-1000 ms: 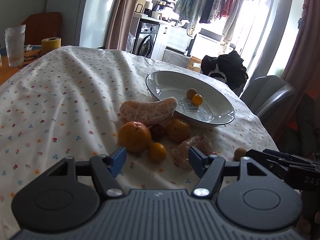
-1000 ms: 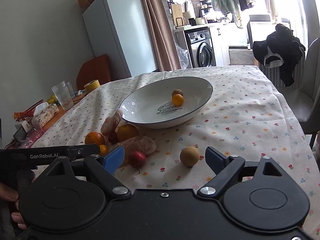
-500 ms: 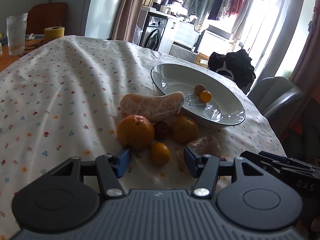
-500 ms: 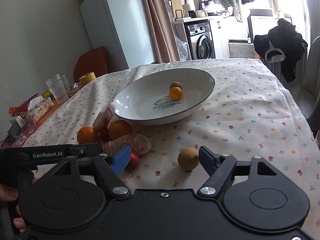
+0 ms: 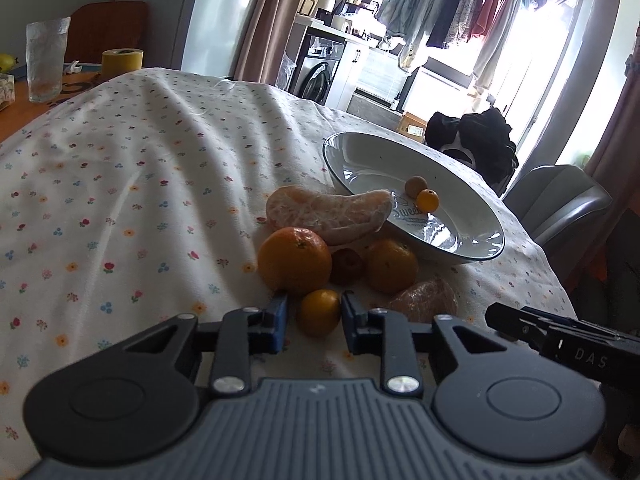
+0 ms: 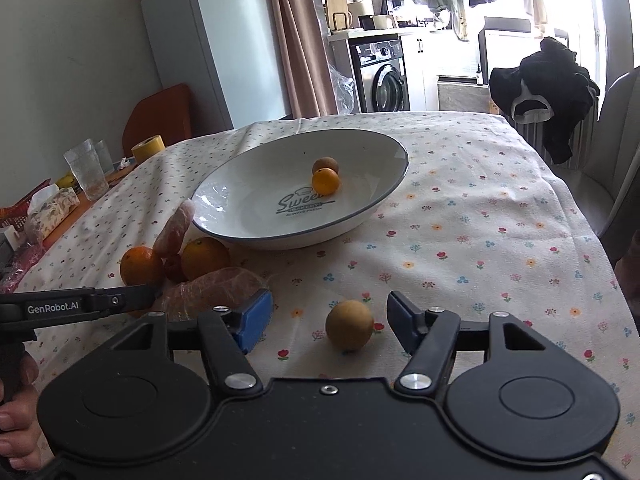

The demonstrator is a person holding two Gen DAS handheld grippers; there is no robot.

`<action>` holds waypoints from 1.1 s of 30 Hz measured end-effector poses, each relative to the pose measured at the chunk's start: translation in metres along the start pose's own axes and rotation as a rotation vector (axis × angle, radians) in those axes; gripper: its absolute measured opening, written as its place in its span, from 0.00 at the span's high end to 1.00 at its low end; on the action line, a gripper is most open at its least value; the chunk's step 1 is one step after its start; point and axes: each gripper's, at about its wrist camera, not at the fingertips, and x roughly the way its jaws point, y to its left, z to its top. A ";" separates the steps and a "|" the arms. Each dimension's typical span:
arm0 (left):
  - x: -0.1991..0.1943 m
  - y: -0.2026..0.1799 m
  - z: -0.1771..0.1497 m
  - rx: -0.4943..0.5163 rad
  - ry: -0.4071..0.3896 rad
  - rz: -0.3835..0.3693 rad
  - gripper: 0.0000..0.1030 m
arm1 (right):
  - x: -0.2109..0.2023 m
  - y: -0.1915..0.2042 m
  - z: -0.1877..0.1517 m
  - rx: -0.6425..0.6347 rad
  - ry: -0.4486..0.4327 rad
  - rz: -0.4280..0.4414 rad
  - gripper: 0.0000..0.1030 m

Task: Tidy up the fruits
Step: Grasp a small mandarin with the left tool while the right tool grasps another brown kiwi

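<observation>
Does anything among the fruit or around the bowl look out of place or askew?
Yes: a wrapped peeled citrus piece leans tilted against the bowl rim, half on the cloth. Nothing looks spilled or broken.

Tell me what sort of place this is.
Most likely a home dining area open to a laundry corner: a table with a floral tablecloth, a washing machine behind it, and clothes hanging by the bright window.

Strong daylight comes from the windows [image 5: 532, 40] at the back and burns them white; fruits throw soft shadows on the tablecloth [image 5: 120, 184], the plate [image 6: 248, 200] shows glare, edges bend strongly
</observation>
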 end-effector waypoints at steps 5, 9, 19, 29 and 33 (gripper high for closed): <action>0.002 -0.003 -0.001 0.016 -0.007 0.008 0.73 | 0.003 -0.002 -0.003 -0.006 -0.005 -0.008 0.64; 0.003 -0.006 0.001 0.034 0.009 0.015 0.73 | 0.000 -0.009 -0.003 0.031 0.000 0.018 0.76; -0.001 -0.006 -0.002 0.039 0.025 0.011 0.78 | -0.001 -0.006 -0.006 -0.005 -0.010 0.017 0.74; -0.015 -0.002 -0.001 -0.002 0.011 -0.030 0.80 | -0.014 -0.006 -0.003 -0.002 -0.031 0.014 0.76; -0.027 -0.007 0.004 0.010 -0.020 -0.041 0.80 | -0.025 0.000 0.003 -0.012 -0.058 0.029 0.76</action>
